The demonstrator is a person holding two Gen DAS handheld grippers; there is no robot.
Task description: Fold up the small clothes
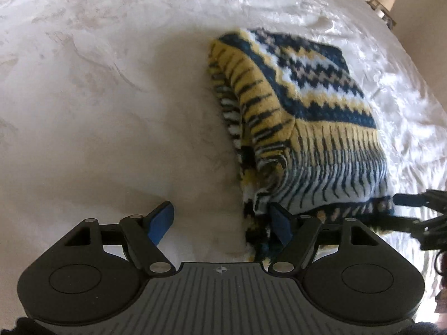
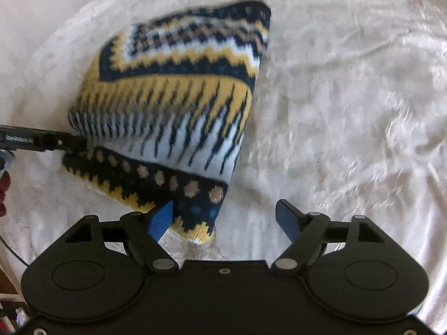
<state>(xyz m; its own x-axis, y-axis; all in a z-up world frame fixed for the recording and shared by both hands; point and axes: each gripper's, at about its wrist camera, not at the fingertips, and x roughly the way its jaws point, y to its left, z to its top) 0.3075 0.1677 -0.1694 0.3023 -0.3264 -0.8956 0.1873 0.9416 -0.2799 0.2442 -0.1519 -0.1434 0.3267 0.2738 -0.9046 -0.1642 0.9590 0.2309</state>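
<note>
- Left gripper: jaws wide apart, holding nothing; its right-side pad sits at the near left corner of the knitted sweater.
- Right gripper: jaws wide apart, gripping nothing; the sweater's near right corner lies between its pads, against the left one.
- Judgement: both corners should be pinched evenly through every layer before lifting, so the fold stays square.
- Sweater: folded, lying on the white bedspread; long axis runs away from the grippers, dotted dark band nearest.
</note>
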